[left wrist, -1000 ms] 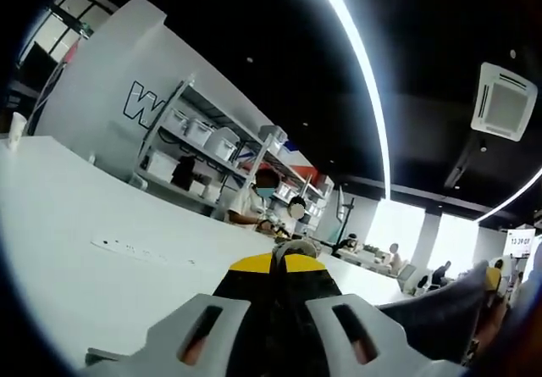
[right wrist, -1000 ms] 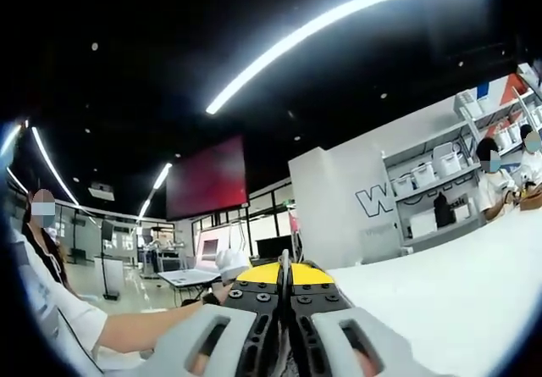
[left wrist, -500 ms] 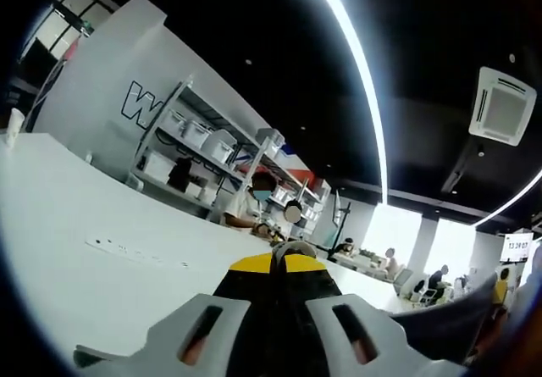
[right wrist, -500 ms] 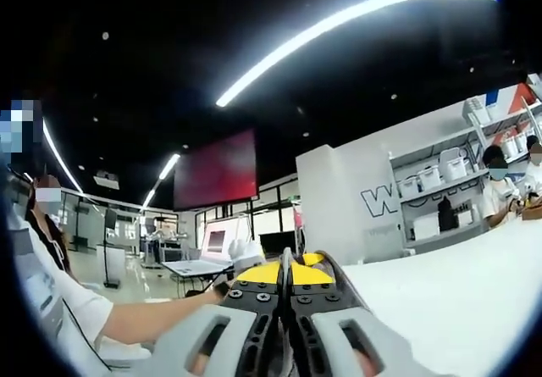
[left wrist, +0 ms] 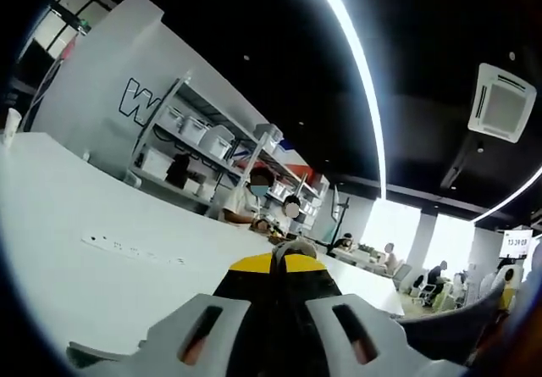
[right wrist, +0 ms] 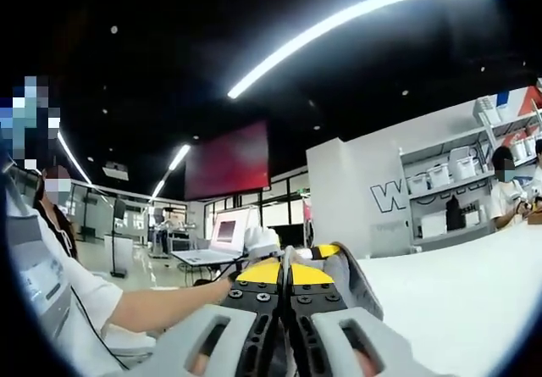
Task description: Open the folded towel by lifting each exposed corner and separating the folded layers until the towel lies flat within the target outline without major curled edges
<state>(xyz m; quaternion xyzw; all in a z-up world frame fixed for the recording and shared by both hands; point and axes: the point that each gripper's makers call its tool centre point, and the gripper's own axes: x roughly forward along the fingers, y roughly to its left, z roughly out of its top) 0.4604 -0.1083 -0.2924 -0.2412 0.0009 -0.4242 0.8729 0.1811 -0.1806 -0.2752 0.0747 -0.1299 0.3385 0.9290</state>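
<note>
In the left gripper view, the left gripper (left wrist: pixel 284 267) is clenched on a grey towel (left wrist: pixel 292 246) edge at its tips, above the white desk (left wrist: pixel 102 267).

In the right gripper view, the right gripper (right wrist: pixel 286 268) is likewise clenched on the towel, whose cloth hangs rightward (right wrist: pixel 351 282), so the span between the grippers probably runs sideways.

Bright ceiling light strips (left wrist: pixel 356 63) glare against dark ceilings; fisheye edges bend strongly.

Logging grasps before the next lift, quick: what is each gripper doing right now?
Left gripper: shut on a bit of grey towel.
Right gripper: shut on the grey towel.
</note>
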